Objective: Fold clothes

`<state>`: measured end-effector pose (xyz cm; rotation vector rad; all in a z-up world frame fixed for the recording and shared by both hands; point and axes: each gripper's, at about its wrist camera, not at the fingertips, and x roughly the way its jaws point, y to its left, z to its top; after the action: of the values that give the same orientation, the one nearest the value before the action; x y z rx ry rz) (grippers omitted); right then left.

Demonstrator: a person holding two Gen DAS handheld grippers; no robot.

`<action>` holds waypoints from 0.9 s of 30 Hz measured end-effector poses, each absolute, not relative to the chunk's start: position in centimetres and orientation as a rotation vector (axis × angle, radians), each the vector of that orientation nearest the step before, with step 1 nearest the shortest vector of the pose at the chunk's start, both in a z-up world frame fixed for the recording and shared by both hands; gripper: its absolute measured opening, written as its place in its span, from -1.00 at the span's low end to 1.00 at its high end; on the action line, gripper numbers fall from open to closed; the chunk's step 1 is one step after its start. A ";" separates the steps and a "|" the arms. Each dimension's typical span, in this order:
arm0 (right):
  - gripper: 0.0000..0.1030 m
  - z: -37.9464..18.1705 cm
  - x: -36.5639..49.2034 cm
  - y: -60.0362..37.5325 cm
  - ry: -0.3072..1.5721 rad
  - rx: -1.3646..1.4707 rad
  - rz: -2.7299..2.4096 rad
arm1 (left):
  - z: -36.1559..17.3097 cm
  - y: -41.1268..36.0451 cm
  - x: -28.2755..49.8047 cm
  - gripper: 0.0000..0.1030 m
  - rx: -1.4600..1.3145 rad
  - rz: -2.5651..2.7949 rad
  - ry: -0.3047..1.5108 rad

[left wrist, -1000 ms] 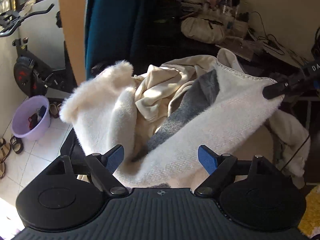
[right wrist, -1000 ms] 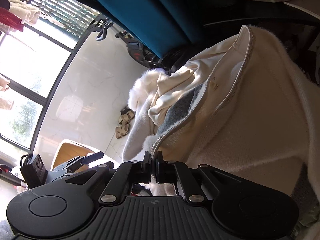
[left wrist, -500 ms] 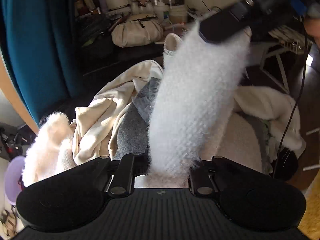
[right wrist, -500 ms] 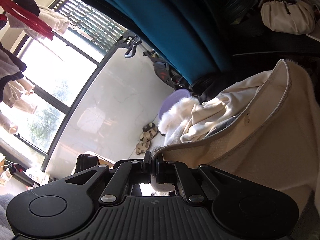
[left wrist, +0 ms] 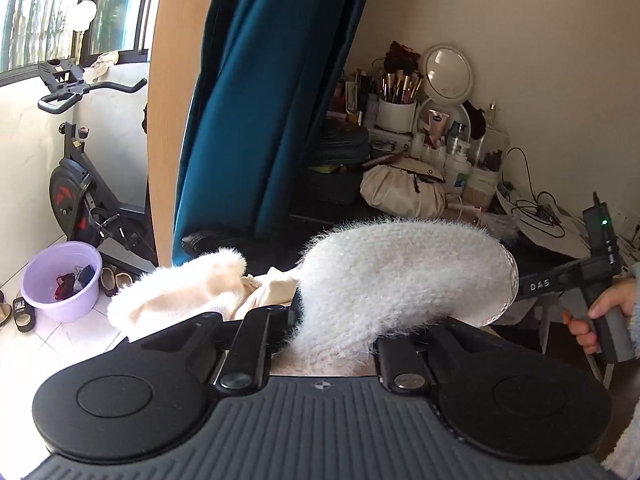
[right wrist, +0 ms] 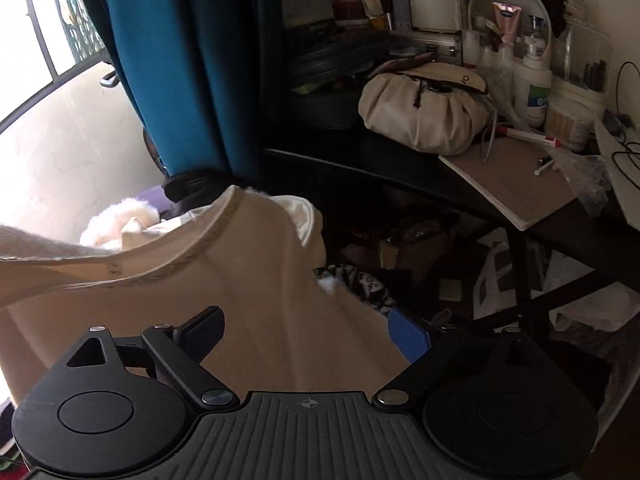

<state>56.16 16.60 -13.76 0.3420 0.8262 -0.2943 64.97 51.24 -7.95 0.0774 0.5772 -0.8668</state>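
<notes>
A white fluffy knit garment (left wrist: 400, 272) arches up in front of my left gripper (left wrist: 332, 320), which is shut on it; the fabric hides the fingertips. The garment's far end reaches the black right tool (left wrist: 560, 280), held by a hand (left wrist: 592, 312). In the right wrist view the garment's beige inner side (right wrist: 260, 280) and hem hang before my right gripper (right wrist: 308, 334), which stands open, its fingers apart and gripping nothing. Behind it lie a cream fluffy piece (left wrist: 180, 292) and more cream clothing (left wrist: 264, 284).
A teal curtain (left wrist: 272, 80) hangs ahead. A dark desk (right wrist: 360, 160) carries a cream bag (right wrist: 424, 112), cosmetics, a round mirror (left wrist: 446, 72) and a notebook (right wrist: 512, 188). At left stand an exercise bike (left wrist: 80, 184), a purple basin (left wrist: 60, 276) and slippers.
My left gripper closed on the fluffy garment and raised it. My right gripper, shut on the hem before, has opened and let go. Both views swung up toward the desk.
</notes>
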 end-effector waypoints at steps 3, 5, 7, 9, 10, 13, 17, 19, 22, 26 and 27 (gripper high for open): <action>0.87 -16.9 58.5 16.1 0.875 0.372 -0.221 | -7.0 51.1 64.5 -0.74 0.046 -0.842 0.559; 0.89 -18.4 59.7 16.4 0.900 0.342 -0.175 | -6.1 51.2 64.3 -0.74 0.032 -0.838 0.542; 0.90 -19.6 60.5 17.3 0.923 0.287 -0.146 | -4.9 51.3 64.0 -0.75 0.014 -0.843 0.521; 0.90 -20.4 60.6 17.9 0.934 0.304 -0.095 | -3.3 51.5 63.5 -0.75 -0.023 -0.897 0.513; 0.90 -20.7 60.6 18.2 0.938 0.325 -0.067 | -2.8 51.5 63.3 -0.75 -0.040 -0.921 0.508; 0.89 -21.1 59.7 19.6 0.944 0.341 0.036 | -0.5 51.2 62.4 -0.75 -0.076 -0.995 0.470; 0.78 -20.9 57.7 21.7 0.924 0.330 0.119 | 1.4 50.9 61.9 -0.76 -0.158 -1.049 0.449; 0.59 -20.8 56.8 21.6 0.918 0.425 0.129 | 2.3 50.8 61.8 -0.77 -0.192 -1.082 0.445; 0.58 -20.1 55.3 21.2 0.885 0.582 0.115 | 3.8 51.0 61.4 -0.77 -0.231 -1.135 0.418; 0.82 -18.3 53.1 21.6 0.741 0.649 0.128 | 6.4 51.7 60.9 -0.77 -0.287 -1.183 0.340; 0.78 -18.0 52.8 21.9 0.704 0.676 0.139 | 6.9 51.9 60.8 -0.77 -0.294 -1.184 0.320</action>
<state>52.82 21.85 -18.04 0.6762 0.7037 0.1386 60.78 51.94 6.89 -0.2936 0.3199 -1.1836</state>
